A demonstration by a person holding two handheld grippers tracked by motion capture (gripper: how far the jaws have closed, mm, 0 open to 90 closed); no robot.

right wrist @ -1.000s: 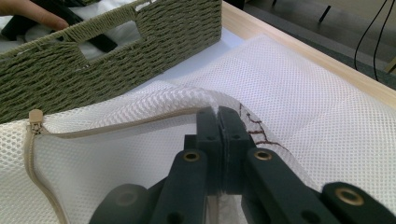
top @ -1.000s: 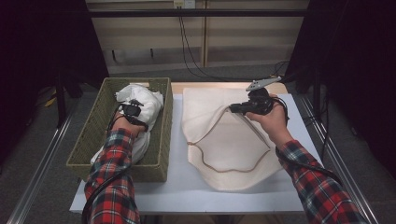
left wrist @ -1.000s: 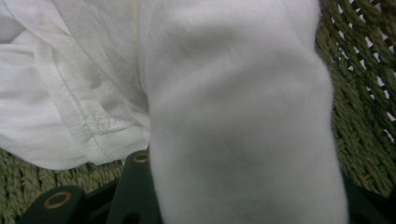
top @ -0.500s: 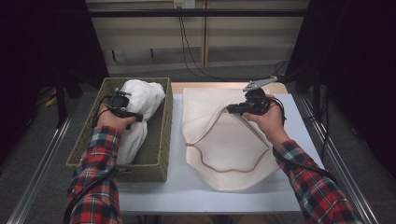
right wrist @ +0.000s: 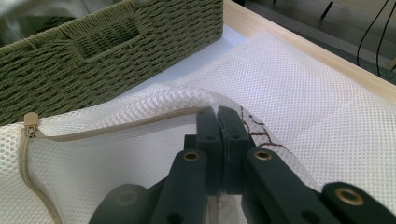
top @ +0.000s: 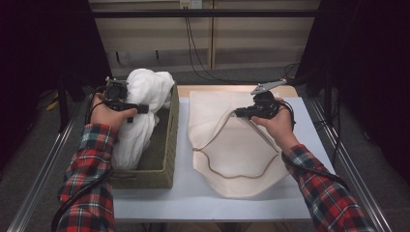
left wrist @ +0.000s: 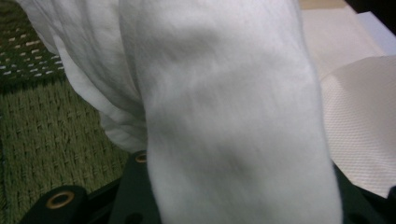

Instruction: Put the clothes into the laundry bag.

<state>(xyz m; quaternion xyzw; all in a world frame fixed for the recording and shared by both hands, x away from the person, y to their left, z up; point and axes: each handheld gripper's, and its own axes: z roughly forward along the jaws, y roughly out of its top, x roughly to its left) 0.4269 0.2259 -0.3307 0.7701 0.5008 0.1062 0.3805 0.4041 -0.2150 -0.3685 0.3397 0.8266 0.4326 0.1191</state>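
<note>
Left gripper (top: 126, 107), jaws clamped on a bunched white garment (top: 140, 116), holds it above the woven basket (top: 163, 159), its lower end trailing inside. Right gripper (right wrist: 218, 122), jaws fully closed on the zipper edge of the mesh laundry bag (top: 232, 145), holds that edge raised, just right of the basket. Risks: the garment's tail may catch the basket's rim; the thick fold may slip from a partial grip; the bag's mouth may gape too narrowly. The garment is soft, creased and bulky, draping in heavy folds.
</note>
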